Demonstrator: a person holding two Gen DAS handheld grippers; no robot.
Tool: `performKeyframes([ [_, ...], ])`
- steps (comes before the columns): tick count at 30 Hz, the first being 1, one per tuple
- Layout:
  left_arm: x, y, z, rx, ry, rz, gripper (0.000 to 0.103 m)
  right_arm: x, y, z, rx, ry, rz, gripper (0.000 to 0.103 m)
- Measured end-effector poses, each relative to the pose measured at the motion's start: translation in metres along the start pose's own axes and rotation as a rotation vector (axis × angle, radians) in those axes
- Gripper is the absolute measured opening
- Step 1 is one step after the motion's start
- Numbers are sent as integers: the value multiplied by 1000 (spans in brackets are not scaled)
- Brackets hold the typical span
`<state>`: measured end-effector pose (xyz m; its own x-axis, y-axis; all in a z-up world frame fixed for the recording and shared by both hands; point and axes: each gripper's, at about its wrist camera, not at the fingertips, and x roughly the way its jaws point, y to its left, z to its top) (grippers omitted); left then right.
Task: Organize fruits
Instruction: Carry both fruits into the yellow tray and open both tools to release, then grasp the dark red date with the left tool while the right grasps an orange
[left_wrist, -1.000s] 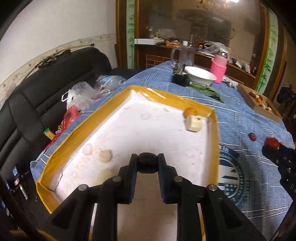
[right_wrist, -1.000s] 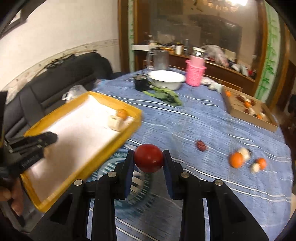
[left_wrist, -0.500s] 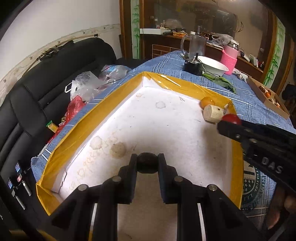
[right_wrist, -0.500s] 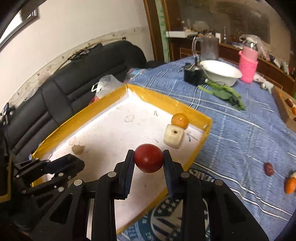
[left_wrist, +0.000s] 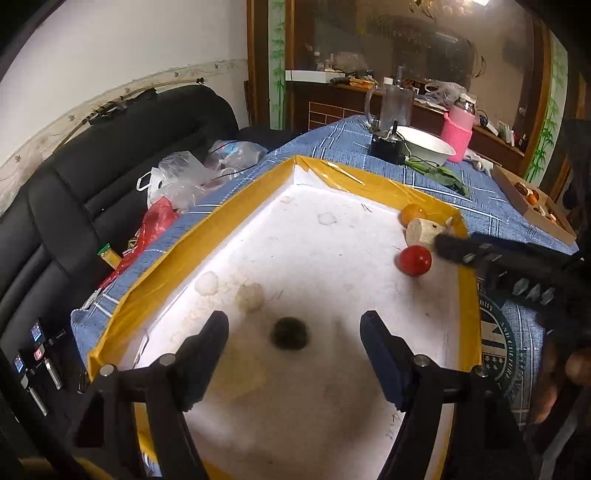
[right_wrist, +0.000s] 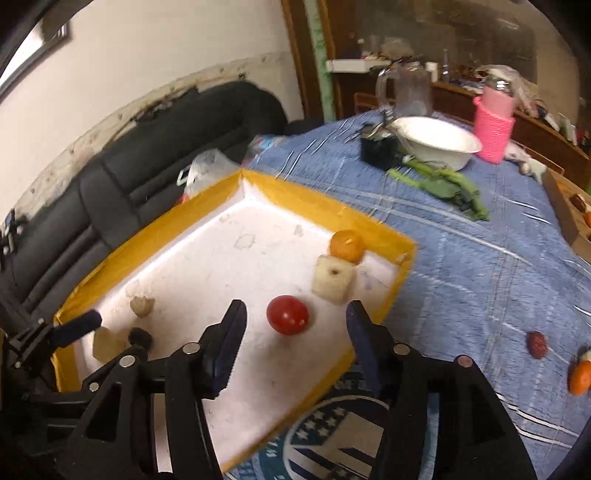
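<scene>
The small round red fruit (right_wrist: 287, 314) lies on the white floor of the yellow-edged foam tray (right_wrist: 373, 221), near the pale cut chunk (right_wrist: 333, 279) and the little orange fruit (right_wrist: 346, 244). The right gripper (right_wrist: 293, 324) has just been opening; its jaws are spread and no longer touch the fruit. The left gripper (left_wrist: 293, 334) has just been opening too, and a small dark round fruit (left_wrist: 290, 333) sits free below it. I think both should lift straight up, so nothing gets bumped.

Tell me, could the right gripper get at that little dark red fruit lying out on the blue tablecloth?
Probably yes: the right gripper is open and empty, and the dark red fruit lies alone on bare tablecloth, nothing between them.
</scene>
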<state>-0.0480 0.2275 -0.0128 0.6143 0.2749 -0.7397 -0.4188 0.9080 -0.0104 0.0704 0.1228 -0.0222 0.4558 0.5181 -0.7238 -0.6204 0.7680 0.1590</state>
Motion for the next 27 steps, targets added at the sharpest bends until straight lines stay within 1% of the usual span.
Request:
performKeyframes([
  [1,-1,1,-1,-1,-6,6,77,-5,-5,0,15,-12,-5,65],
  [2,-2,1,-3,-1,-8,16,80,-14,-13,-2,40,-29,-8,69],
  [3,-2,1,-3,-1,-5,22,81,-19,-18,-3,57,-42,-10,76],
  [4,-2,1,-3,-1,-2,25,82,-26,-27,-5,82,-58,-17,79],
  [8,-6,-5,-3,-13,0,24,83,-47,-62,-20,158,-72,-69,80],
  [11,-16,-18,1,-23,-41,7,84,-65,-96,-38,230,-79,-103,81],
  [14,-29,-42,5,5,-92,-31,88,-90,-131,-60,298,-107,-147,81],
  [17,-32,-78,8,60,-108,-88,89,-112,-170,-84,379,-114,-196,81],
  [18,-30,-91,8,83,-103,-102,89,-117,-185,-93,413,-108,-222,79],
  [20,-25,-122,8,138,-93,-143,89,-122,-202,-104,450,-94,-247,71],
  [21,-23,-137,8,163,-95,-155,89,-122,-214,-110,475,-76,-255,65],
  [22,-20,-153,8,191,-97,-163,90,-120,-220,-114,486,-65,-258,61],
  [23,-16,-167,9,215,-93,-174,90,-119,-225,-116,495,-56,-263,60],
  [25,-8,-189,9,245,-79,-194,90,-112,-234,-117,503,-38,-276,49],
  [27,3,-209,13,258,-64,-205,90,-104,-239,-113,505,-28,-273,48],
])
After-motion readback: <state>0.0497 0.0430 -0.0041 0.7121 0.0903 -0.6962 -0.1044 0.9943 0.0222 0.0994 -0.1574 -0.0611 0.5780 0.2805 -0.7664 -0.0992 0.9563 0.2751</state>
